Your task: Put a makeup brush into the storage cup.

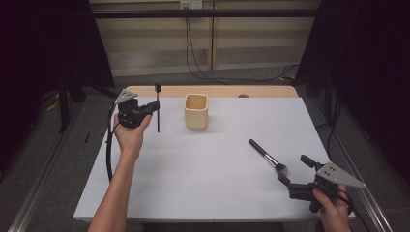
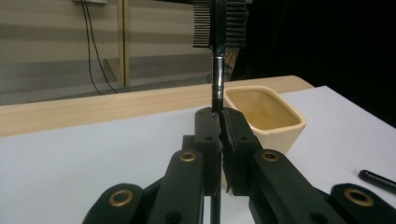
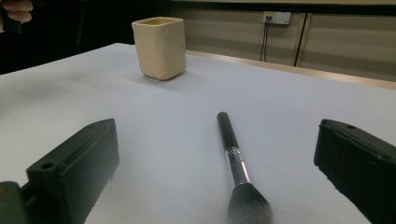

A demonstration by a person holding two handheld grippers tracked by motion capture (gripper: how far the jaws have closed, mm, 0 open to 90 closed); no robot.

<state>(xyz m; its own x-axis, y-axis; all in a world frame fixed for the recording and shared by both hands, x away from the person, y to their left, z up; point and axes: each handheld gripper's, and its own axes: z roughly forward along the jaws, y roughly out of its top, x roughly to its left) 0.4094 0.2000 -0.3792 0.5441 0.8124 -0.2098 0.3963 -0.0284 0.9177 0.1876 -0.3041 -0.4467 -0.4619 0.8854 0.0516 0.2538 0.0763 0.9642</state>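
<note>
Dim walls and trailing cables ring a white counter (image 1: 203, 164) with a pale wooden strip along its far edge.

Up at the person's left, the left gripper (image 1: 153, 107) has its jaws pressed tight on the thin black stem of a comb-brush (image 1: 157, 113), held upright, its toothed head above the jaws and its tail hanging below them, clear of the counter as far as I can tell. From that gripper's own camera the stem (image 2: 217, 84) runs straight up out of the pinch, with the bristled head (image 2: 219, 23) at the top. Just beyond and to the right of those jaws stands a cream, square-mouthed cup (image 2: 264, 116), open and apparently empty.

Near the person's right, the right gripper (image 1: 296, 170) hangs low with its jaws spread wide. A makeup brush (image 1: 267, 156) lies flat on the counter between them, the fluffy head (image 3: 247, 205) nearest the gripper and the black handle (image 3: 227, 130) pointing away toward the cup (image 3: 159, 46), which sits well beyond.

I'd judge both brushes light and stiff along the shaft, nothing fragile, but the handles look glossy and round, so they could roll or twist in a loose pinch. The bristles are soft and would give no hold. The sensible place on the makeup brush is the metal ferrule (image 3: 237, 164) or the handle just past it, squarely across its width. The cup looks ceramic and heavier; a knock could tip it.
</note>
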